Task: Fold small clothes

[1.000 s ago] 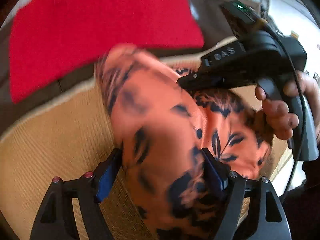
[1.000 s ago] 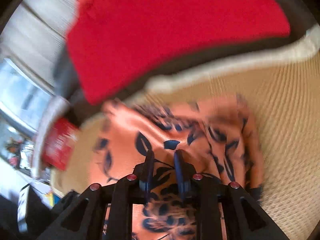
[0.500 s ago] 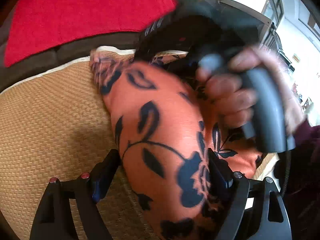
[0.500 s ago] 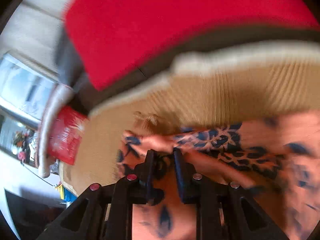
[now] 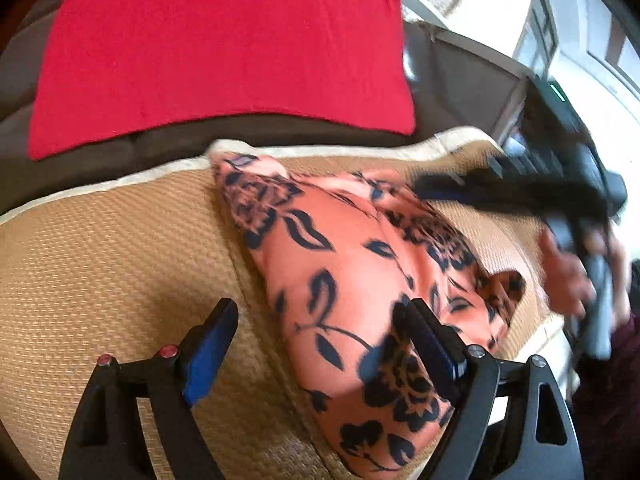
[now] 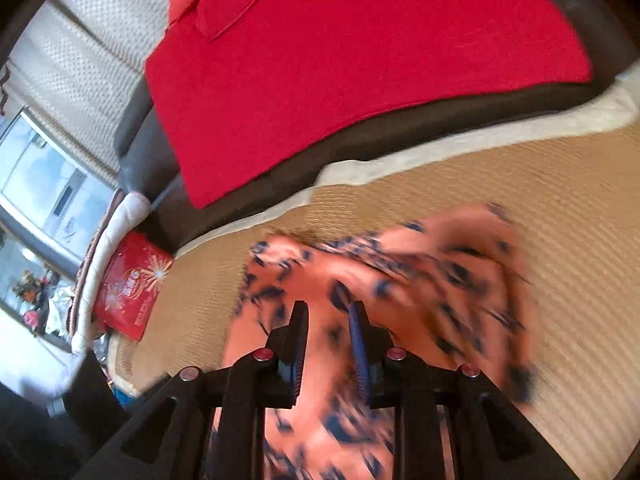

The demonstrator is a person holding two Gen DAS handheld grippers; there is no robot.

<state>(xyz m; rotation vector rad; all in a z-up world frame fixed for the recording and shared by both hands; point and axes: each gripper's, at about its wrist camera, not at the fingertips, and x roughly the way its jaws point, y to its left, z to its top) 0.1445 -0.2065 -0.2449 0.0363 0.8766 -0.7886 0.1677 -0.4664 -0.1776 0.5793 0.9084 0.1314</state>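
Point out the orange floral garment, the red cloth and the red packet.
orange floral garment [image 5: 344, 280]: left wrist view, middle of its smooth upper fold.
red cloth [image 5: 224, 56]: left wrist view, centre of its flat spread.
red packet [image 6: 130, 286]: right wrist view, middle of its printed face.

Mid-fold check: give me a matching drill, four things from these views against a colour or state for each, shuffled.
Things:
1. garment
2. cloth
3. mat
4. left hand-held gripper

States:
A. plain red
B. woven tan
C. jaws wide apart
D. orange with dark flowers

Pairs: 1-D, 2-A, 3-B, 4-C
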